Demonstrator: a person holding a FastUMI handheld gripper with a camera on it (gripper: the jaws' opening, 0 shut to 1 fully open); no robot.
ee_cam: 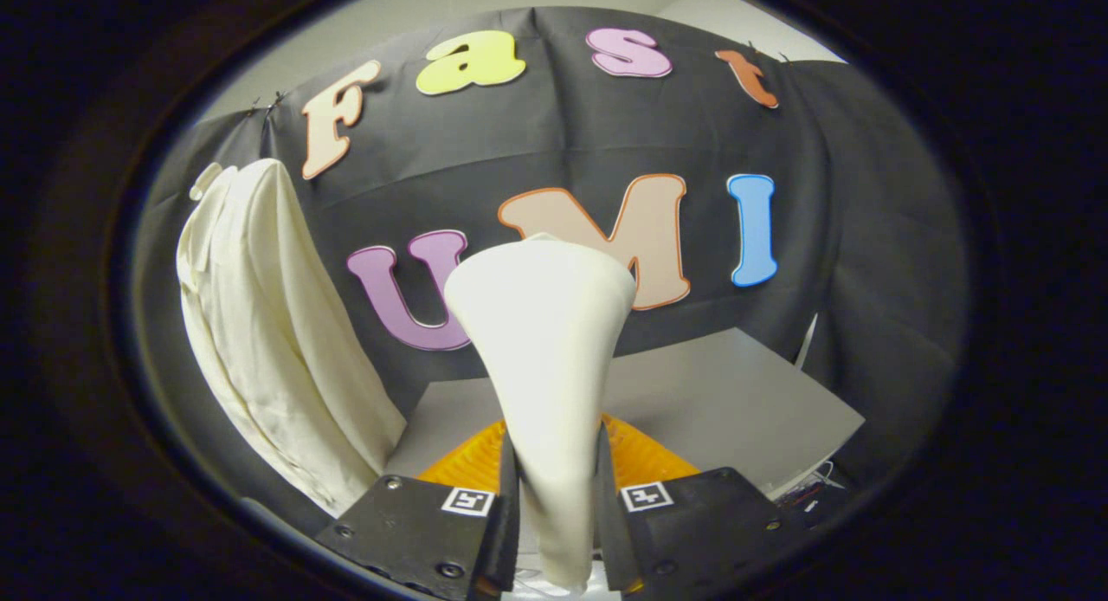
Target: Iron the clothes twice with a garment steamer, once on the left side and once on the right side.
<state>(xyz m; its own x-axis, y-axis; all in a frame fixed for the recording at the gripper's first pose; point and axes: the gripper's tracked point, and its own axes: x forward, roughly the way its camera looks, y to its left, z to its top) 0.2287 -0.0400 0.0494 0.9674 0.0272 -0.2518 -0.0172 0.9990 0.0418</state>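
My gripper is shut on the white garment steamer; both fingers press on its narrow handle. The steamer stands upright between the fingers, and its wide head flares out beyond them. A cream-white shirt hangs against the black cloth wall, well to the left of the steamer and apart from it. The steamer head does not touch the shirt.
A grey table lies beyond the fingers, to the right. An orange ribbed mat lies on it just behind the steamer handle. Some wires hang at the table's right corner.
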